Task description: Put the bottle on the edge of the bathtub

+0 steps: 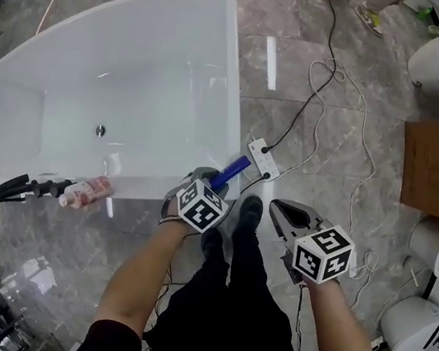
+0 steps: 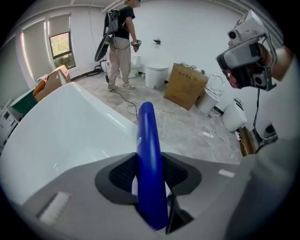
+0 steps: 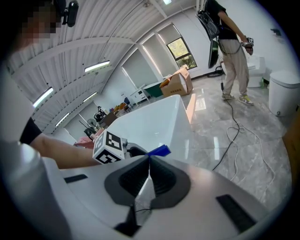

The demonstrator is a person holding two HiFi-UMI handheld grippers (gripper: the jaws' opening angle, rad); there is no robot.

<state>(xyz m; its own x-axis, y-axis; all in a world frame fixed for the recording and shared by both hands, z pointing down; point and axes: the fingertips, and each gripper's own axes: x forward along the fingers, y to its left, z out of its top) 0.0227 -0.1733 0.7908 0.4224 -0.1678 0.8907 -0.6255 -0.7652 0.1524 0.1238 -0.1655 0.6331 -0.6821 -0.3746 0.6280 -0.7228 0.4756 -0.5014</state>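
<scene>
White bathtub [image 1: 165, 53], upper left to centre; blue bottle [image 1: 233, 169], centre frame, just beside the tub's near corner, pinched between the pads of the left gripper [image 1: 219, 180], best lowered squarely onto the flat rim before letting go; right gripper [image 1: 279, 209], right of centre, jaws pressed together, empty.
</scene>
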